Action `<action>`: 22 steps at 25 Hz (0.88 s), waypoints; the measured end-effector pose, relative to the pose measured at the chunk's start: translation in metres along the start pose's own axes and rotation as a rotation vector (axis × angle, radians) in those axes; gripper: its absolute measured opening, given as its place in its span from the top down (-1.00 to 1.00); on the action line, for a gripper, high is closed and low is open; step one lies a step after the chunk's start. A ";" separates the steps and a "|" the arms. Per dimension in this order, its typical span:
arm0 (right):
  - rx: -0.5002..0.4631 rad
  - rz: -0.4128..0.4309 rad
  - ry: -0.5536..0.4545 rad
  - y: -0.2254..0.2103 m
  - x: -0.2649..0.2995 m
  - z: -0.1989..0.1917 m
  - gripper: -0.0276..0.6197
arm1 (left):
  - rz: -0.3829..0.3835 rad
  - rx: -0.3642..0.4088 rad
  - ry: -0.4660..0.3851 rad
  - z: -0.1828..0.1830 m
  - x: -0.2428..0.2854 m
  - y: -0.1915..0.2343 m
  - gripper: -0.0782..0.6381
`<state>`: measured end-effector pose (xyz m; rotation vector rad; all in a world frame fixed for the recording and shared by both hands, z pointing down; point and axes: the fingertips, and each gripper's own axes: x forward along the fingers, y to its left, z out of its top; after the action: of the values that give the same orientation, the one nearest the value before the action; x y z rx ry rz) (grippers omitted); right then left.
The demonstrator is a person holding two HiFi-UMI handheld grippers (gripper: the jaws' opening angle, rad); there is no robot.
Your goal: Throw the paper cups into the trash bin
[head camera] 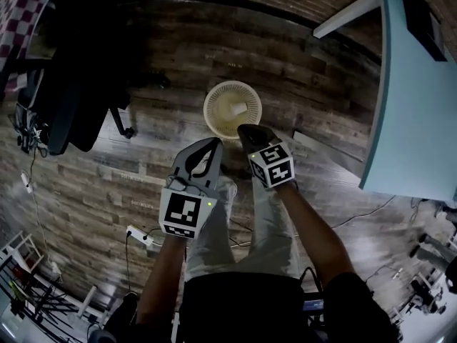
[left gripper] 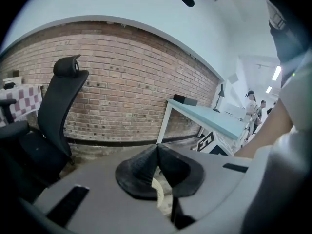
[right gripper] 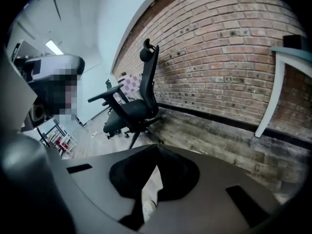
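- Overall, the wooden floor [head camera: 307, 63] is filling most of the head view, and no cup is lying on any part of it that is showing.
- At the right edge, the pale blue desk [head camera: 414, 98] is standing, and no cup is showing on the part in view.
- The round white trash bin [head camera: 209, 113] is standing on the floor just beyond both grippers.
- The left gripper [head camera: 213, 145] is hanging above the floor near the bin. Its fingers [left gripper: 139, 172] are pressing together at the tips and are holding nothing.
- The right gripper [head camera: 244, 129] is hanging beside it, with its tip overlapping the bin's near rim in the head view. Its fingers [right gripper: 134, 177] are also closing tight on nothing.
- Something pale is lying inside the bin. I am taking it for the paper cups [head camera: 235, 109], though it is too small to count.
- Judging from this, the throwing is looking finished. Only cups lying outside the views could be remaining.
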<state>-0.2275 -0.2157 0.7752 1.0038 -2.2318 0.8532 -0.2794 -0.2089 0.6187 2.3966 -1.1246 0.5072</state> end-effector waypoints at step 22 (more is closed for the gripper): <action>-0.248 -0.029 -0.402 0.082 -0.215 0.249 0.90 | 0.025 0.061 -0.300 0.197 -0.094 -0.045 0.78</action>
<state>-0.2215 -0.2586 0.4386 1.1615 -2.5676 0.3685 -0.2732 -0.2294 0.3967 2.5758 -1.2804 0.1945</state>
